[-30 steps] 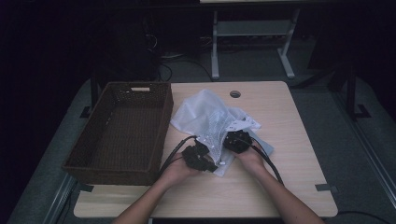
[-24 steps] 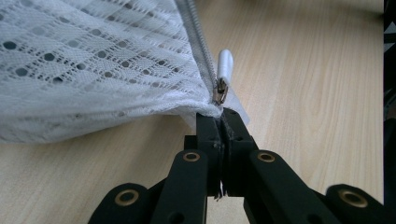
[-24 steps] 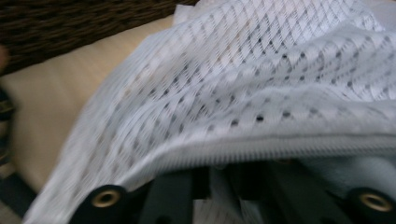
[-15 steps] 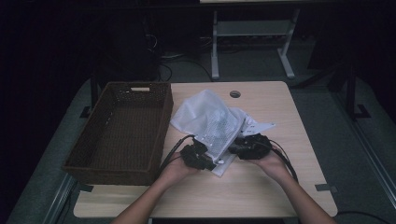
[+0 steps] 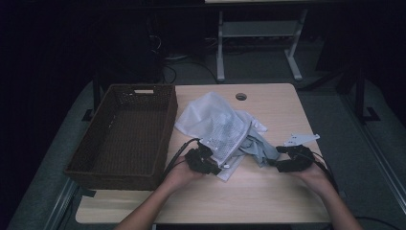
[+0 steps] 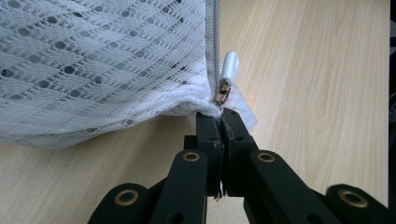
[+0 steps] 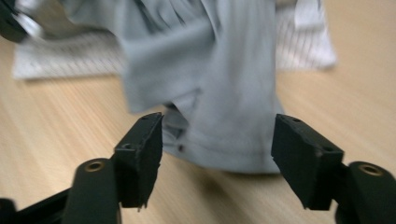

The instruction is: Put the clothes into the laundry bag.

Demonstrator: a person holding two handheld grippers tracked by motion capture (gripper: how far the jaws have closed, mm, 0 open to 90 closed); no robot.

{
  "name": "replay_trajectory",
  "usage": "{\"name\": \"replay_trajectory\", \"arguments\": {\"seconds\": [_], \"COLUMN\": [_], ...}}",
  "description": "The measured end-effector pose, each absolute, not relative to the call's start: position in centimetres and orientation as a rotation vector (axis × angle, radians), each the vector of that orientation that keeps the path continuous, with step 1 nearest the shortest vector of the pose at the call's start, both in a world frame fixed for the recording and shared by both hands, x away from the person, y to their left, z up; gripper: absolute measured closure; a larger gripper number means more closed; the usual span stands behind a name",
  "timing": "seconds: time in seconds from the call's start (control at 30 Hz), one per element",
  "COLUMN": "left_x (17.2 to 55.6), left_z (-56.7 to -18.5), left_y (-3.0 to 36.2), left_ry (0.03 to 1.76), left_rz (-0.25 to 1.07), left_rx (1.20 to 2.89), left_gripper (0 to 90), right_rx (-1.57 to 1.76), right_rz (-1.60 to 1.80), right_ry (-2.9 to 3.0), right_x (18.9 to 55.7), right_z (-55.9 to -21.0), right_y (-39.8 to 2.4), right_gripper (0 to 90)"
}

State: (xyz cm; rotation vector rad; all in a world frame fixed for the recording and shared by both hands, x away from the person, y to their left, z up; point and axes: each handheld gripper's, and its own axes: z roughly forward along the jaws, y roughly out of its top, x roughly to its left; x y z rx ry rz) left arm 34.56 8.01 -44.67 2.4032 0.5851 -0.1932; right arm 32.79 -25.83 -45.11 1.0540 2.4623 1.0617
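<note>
1. No brand, label or writing can be read on anything here.
2. The mesh bag (image 5: 215, 125) lies mid-surface, just right of the basket (image 5: 125, 132), with a grey cloth (image 5: 258, 146) coming out at its near right side.
3. The left gripper (image 5: 207, 163) has its fingers pressed together, pinching the bag's near corner; in the left gripper view the pinched hem sits right beside the zipper pull (image 6: 229, 67), which lies just beyond the tips of the left gripper (image 6: 220, 122).
4. The right gripper (image 5: 286, 160) has just been opening its fingers; they stand spread on the near right of the surface.
5. In the right gripper view the cloth's (image 7: 224, 93) hem lies between and just beyond the fingers (image 7: 142, 154) of the right gripper (image 7: 218, 140), with neither pad pressing on it.
6. The surface (image 5: 249, 201) is bare along its near edge and far right part; the right gripper sits near the right edge, and the basket takes up the left side, overhanging the left edge.
7. A small hole (image 5: 241, 96) sits near the far edge.
</note>
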Motion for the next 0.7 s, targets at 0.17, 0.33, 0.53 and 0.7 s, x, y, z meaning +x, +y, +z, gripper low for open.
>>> {"name": "replay_trajectory", "arguments": {"seconds": [0.17, 0.33, 0.53, 0.7], "left_x": [34.6, 34.6, 34.5, 34.5], "left_z": [-44.7, -44.7, -44.7, -44.8], "left_y": [8.1, 8.0, 7.9, 7.9], "left_ry": [0.586, 0.585, 0.584, 0.585], "left_rz": [-0.195, -0.193, -0.193, -0.196], "left_rx": [2.401, 2.403, 2.406, 2.413], "left_gripper": [87.6, 87.6, 87.6, 87.6], "right_rx": [1.034, 0.99, 0.923, 0.841], "right_rz": [1.005, 1.046, 1.21, 1.276], "right_ry": [2.516, 2.528, 2.53, 2.539], "right_x": [33.7, 33.8, 33.8, 34.3], "right_z": [-46.5, -46.5, -45.7, -45.0], "right_y": [-25.0, -24.3, -22.8, -20.2], "right_gripper": [46.8, 78.8, 81.2, 81.2]}}
